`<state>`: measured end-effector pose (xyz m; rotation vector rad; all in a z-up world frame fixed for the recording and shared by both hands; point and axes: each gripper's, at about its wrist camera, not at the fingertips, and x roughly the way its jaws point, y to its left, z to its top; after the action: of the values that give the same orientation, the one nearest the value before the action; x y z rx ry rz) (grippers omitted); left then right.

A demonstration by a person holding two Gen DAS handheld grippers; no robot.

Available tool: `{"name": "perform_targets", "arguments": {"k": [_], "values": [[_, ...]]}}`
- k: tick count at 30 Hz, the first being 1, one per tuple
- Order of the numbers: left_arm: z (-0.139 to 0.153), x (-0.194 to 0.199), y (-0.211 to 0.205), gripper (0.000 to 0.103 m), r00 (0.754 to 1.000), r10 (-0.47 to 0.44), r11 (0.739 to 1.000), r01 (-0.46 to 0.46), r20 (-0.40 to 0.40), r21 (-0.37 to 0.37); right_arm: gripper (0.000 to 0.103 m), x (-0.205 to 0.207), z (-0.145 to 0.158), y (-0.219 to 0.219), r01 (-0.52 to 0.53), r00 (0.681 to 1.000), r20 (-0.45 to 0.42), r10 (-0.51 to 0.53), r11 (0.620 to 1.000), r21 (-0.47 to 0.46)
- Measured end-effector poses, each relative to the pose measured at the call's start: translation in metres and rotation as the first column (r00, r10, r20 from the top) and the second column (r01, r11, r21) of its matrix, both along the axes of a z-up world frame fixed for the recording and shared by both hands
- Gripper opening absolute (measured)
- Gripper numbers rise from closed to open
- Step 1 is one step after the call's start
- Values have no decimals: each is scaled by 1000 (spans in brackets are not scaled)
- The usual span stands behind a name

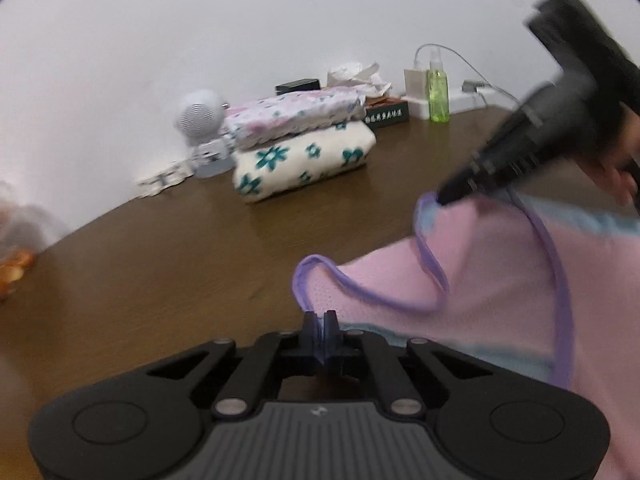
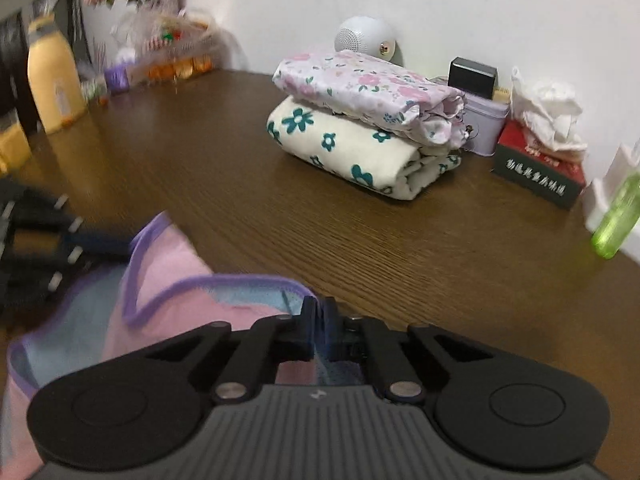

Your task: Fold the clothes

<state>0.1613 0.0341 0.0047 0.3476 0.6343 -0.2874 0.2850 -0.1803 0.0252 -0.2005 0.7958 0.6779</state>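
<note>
pink garment (image 1: 500,280) pinched between both grippers' closed jaws, above table (image 1: 180,248)

Beyond the jaws, brown wood-grain table (image 2: 280,220) running back to plain white wall (image 2: 480,8); soft, even light.

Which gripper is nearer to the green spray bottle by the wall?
Right, as far as I can judge. The right gripper grips the pink garment on the side toward the green spray bottle. The left gripper holds the garment's other strap, farther from it.
</note>
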Motion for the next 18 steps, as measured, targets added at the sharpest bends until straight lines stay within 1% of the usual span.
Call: {"name": "perform_targets", "arguments": {"k": [2,3,4,6,8,9,10,12,13,14,15,16,17,18], "values": [[0,-38,13,0,999,44,999,-44,-1,11,3,-5,1,11,-20,1000,-20,21,999,35],[0,-64,20,0,998,67,998,-67,-5,13,3,-11,0,21,-50,998,-27,51,998,48],[1,-91,26,0,996,89,996,-89,-11,14,3,-18,-1,35,-84,996,-27,85,995,49],[2,-138,38,0,991,131,991,-131,-33,-1,2,-36,-2,69,-161,987,-10,162,987,20],[6,-182,56,1,977,200,978,-204,-79,-44,2,-50,-1,103,-216,976,28,216,976,-23],[8,-198,63,1,971,215,973,-222,-102,-65,2,-56,1,119,-220,973,62,223,974,-50],[11,-210,69,1,964,238,965,-249,-121,-81,3,-61,4,135,-202,971,111,211,976,-83],[20,-228,79,2,959,241,961,-258,-152,-105,3,-69,15,154,-172,964,184,190,979,-110],[25,-233,83,7,961,230,962,-248,-153,-117,5,-73,22,160,-161,960,213,181,981,-107],[31,-237,87,9,964,219,962,-239,-152,-131,8,-78,32,162,-159,957,231,177,983,-95],[39,-240,92,15,969,212,960,-230,-124,-159,9,-85,42,160,-169,954,237,184,982,-81],[44,-239,95,29,973,211,958,-226,-97,-177,14,-93,51,156,-185,951,237,196,980,-70],[48,-233,96,37,978,199,962,-207,-60,-178,23,-100,58,150,-195,949,238,205,979,-65],[51,-227,97,49,982,187,966,-188,-23,-178,26,-109,64,143,-194,951,234,203,979,-59]]}}
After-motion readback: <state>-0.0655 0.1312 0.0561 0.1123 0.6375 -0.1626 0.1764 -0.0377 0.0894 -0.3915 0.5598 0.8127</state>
